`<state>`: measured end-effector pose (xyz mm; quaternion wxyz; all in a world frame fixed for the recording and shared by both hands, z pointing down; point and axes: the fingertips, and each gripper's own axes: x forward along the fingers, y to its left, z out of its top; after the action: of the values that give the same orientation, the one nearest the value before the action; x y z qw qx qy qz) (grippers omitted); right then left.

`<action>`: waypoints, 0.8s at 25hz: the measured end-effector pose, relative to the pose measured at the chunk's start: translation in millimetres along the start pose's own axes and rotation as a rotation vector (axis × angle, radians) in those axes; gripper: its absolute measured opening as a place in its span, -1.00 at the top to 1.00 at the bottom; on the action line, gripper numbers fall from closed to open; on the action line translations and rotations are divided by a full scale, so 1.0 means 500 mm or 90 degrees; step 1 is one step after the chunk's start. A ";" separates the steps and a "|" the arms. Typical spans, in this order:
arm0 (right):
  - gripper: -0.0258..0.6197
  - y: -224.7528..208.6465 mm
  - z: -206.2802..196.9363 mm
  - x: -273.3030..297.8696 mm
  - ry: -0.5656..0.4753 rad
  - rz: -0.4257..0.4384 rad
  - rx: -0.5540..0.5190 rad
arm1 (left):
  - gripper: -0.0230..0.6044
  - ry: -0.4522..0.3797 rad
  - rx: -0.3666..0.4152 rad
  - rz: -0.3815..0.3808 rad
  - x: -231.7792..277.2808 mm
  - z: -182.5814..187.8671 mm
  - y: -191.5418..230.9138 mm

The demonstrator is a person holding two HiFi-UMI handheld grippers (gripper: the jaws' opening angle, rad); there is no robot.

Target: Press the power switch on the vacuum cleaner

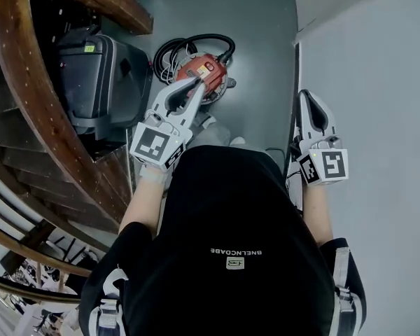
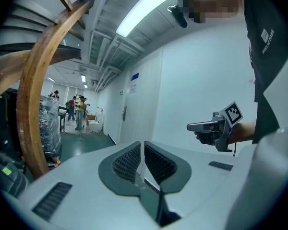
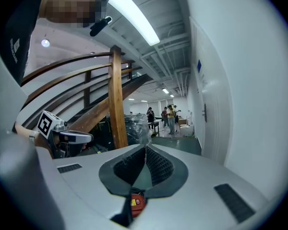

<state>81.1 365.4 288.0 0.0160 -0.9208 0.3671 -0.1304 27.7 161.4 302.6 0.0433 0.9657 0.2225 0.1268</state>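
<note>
The red vacuum cleaner (image 1: 208,70) lies on the grey floor with its black hose (image 1: 169,53) coiled at its left. In the head view my left gripper (image 1: 195,85) is shut and empty, its tips overlapping the vacuum's near edge from higher up. The left gripper view looks level down a hallway past the closed left gripper (image 2: 143,145), with no vacuum in sight. My right gripper (image 1: 305,94) is shut and empty, held near the white wall. Under the closed right gripper (image 3: 145,150) a red bit of the vacuum (image 3: 137,203) shows. Each gripper shows in the other's view: right gripper (image 2: 191,126), left gripper (image 3: 88,138).
A dark grey case (image 1: 101,82) stands left of the vacuum under the curved wooden stair rail (image 1: 28,96). A white wall (image 1: 378,82) runs along the right. A wooden post (image 3: 116,99) rises ahead. Several people (image 3: 170,118) stand far down the hall.
</note>
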 end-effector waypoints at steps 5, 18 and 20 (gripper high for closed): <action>0.83 0.051 0.000 0.132 0.043 0.057 -0.044 | 0.87 -0.002 -0.028 0.059 -0.053 -0.025 0.113; 0.83 0.245 -0.082 0.484 0.219 0.296 -0.237 | 0.87 -0.001 -0.129 0.259 -0.248 -0.090 0.301; 0.83 0.267 -0.121 0.522 0.255 0.339 -0.273 | 0.87 0.004 -0.146 0.291 -0.266 -0.104 0.307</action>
<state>157.8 94.3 389.0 -0.2156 -0.7325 0.6076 -0.2187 -37.4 -33.3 344.2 0.1221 0.9793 -0.0174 0.1604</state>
